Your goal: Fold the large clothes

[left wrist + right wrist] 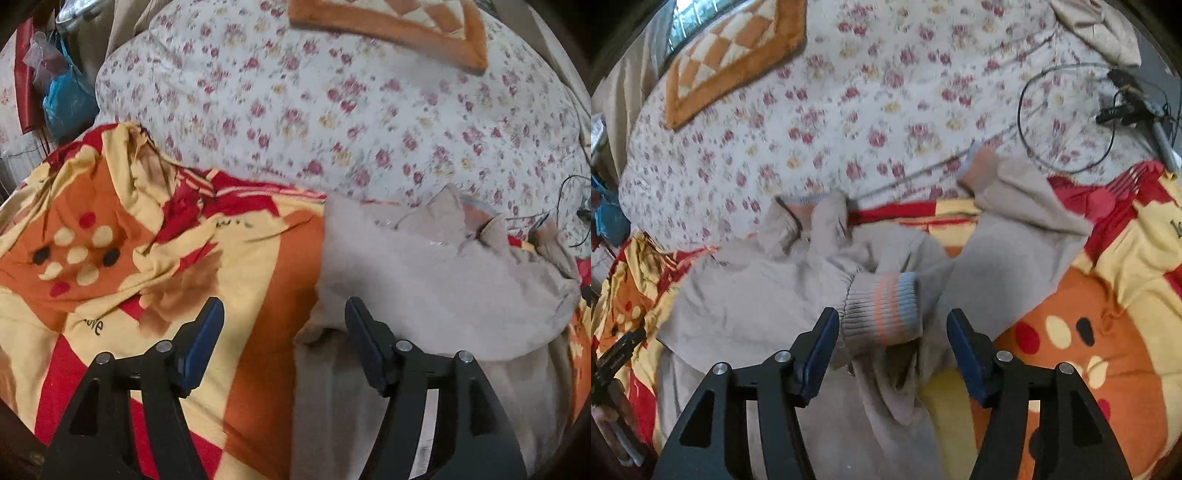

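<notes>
A bed fills both wrist views, and the account runs from left to right. At the far left lies a rumpled red, orange and cream patterned bedspread, with a plump white quilt printed with small pink flowers behind it. The left gripper hovers over the bedspread, its two blue-padded fingers spread wide and holding nothing; its right finger sits at the left edge of the task's garment. That garment, a large pale beige sweatshirt of soft knit, lies crumpled across the bedspread in the middle of the bed. One sleeve is folded inward, so its ribbed cuff striped in grey, orange and blue rests on the body of the garment. The right gripper hangs just above this cuff, fingers likewise spread and empty, one either side of it. Further right, a loose black cable lies on the quilt. The likely step is taking hold to straighten the sweatshirt: it would go best by closing squarely on the cuff, gathering one layer only, while the left takes the hem edge.
</notes>
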The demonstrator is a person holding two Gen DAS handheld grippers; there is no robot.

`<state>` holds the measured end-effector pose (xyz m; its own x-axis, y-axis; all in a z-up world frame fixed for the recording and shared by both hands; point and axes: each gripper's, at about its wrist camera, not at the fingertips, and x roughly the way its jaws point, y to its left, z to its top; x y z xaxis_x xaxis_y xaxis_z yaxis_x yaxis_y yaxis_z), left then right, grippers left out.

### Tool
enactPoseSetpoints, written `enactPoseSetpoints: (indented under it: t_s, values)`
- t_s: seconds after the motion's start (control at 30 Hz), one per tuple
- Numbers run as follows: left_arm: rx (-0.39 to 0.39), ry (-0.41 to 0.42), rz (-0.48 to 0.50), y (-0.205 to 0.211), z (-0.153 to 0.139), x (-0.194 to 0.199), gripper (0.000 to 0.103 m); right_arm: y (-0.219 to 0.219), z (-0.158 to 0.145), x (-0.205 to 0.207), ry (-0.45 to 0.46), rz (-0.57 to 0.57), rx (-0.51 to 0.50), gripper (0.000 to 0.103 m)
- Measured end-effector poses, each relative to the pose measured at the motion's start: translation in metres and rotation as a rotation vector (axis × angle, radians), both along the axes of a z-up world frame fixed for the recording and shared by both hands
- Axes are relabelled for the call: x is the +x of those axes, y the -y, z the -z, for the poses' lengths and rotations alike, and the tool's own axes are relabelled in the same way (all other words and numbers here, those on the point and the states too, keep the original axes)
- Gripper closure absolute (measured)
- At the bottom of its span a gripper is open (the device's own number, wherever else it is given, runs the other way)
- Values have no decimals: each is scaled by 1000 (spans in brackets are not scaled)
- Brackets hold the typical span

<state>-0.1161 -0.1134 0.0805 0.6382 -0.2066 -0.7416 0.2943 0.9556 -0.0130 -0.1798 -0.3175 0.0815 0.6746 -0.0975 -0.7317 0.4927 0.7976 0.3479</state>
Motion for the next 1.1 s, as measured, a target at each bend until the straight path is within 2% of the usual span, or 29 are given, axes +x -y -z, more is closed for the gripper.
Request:
enactPoseSetpoints:
  t_s: [0.1, 0.2, 0.27, 0.4, 0.47, 0.5, 0.6, 0.67, 0.73, 0.83, 0.9, 1.0, 1.1]
  values:
    - [-48, 24, -22, 3, -9, -1, 28, -6, -8, 4, 36, -36, -13, 41]
    - [-42, -3, 1, 22, 0, 4, 28, -22, -5, 22, 27, -100, -35, 47]
    - [-4, -35, 18, 38, 18, 9, 28, -31, 3, 36, 6, -136, -48, 62]
    - [136, -118, 2, 58, 64, 19, 28, -36, 39, 59, -100, -130, -64, 65]
    - [129, -155, -2, 57, 79, 21, 27, -33, 59, 63, -133, -133, -39, 64]
    - [113, -145, -8, 54, 79, 19, 27, -31, 60, 58, -110, -134, -35, 65]
    - [116, -137, -5, 53, 76, 16, 26, -22, 50, 41, -53, -134, 29, 60]
    - [110, -127, -14, 52, 70, 13, 26, -9, 43, 21, -1, -105, 85, 47]
    - [91, -103, -13, 52, 60, 8, 26, 7, 40, 0, 20, -50, 88, 40]
    - [65, -58, -4, 55, 45, -2, 26, 36, 52, -20, -28, 26, 57, 40]
    - [46, -44, 14, 60, 38, -7, 26, 60, 68, -32, -74, 95, 74, 39]
    - [32, -44, 43, 71, 35, -13, 26, 80, 76, -38, -66, 130, 113, 38]
    - [30, -54, 67, 82, 36, -17, 26, 94, 74, -29, -14, 146, 113, 38]
